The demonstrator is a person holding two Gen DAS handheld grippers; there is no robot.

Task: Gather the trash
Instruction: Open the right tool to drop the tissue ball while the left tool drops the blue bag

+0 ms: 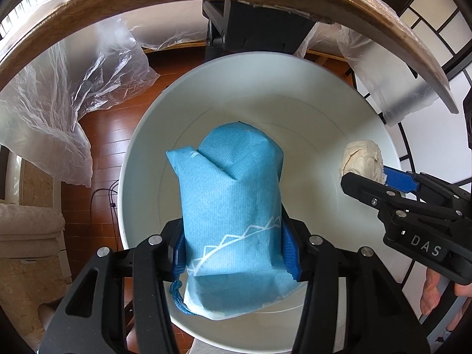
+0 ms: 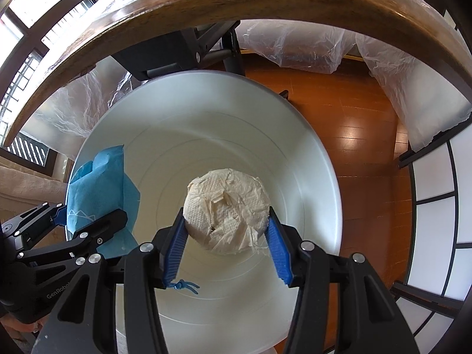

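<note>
A: What do the tongs hold?
B: Left gripper (image 1: 236, 244) clamps the blue napkin (image 1: 233, 194); right gripper (image 2: 225, 236) clamps the paper wad (image 2: 227, 209).
A: Where?
B: Both over the white bin (image 2: 312, 159) beneath them.

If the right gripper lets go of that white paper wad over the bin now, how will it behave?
The white paper wad looks like crumpled tissue, so it is probably very light and should drop softly into the white bin. The right gripper dents it slightly, suggesting it squashes easily. Its loose torn flaps might briefly cling to a pad.
</note>
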